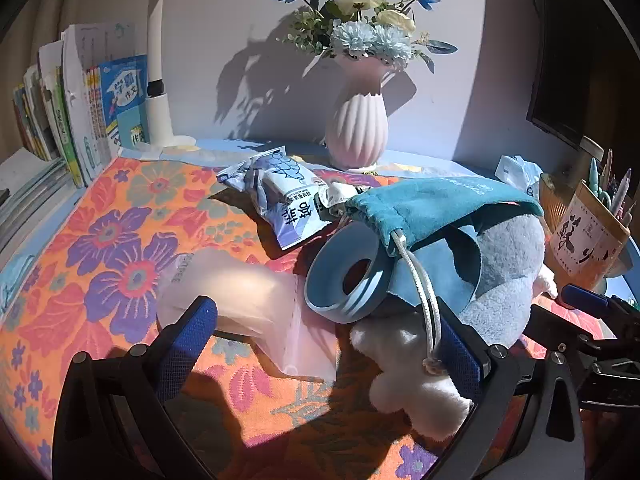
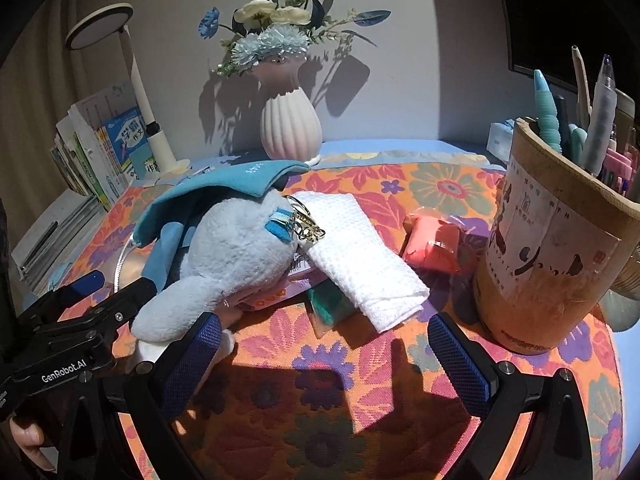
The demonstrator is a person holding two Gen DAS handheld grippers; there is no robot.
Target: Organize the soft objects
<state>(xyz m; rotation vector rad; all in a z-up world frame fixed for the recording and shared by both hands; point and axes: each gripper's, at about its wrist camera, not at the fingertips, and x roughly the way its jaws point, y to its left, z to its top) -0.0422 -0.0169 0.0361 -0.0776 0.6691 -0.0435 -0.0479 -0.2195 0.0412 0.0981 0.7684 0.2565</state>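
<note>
Gaping left claw [image 1: 320,344] over plush toy [image 1: 504,280], right claw [image 2: 332,352] spread empty.

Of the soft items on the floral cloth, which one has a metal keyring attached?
The pale blue plush toy: a gold keyring hangs from its blue tab. The folded white towel beside it and the teal drawstring pouch draped over it have none.

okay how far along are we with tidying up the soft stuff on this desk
Barely begun. Nothing looks sorted: the plush toy, teal pouch and white cloth lie heaped on the floral mat. Left gripper and right gripper are open, holding nothing. Everything remains.
</note>
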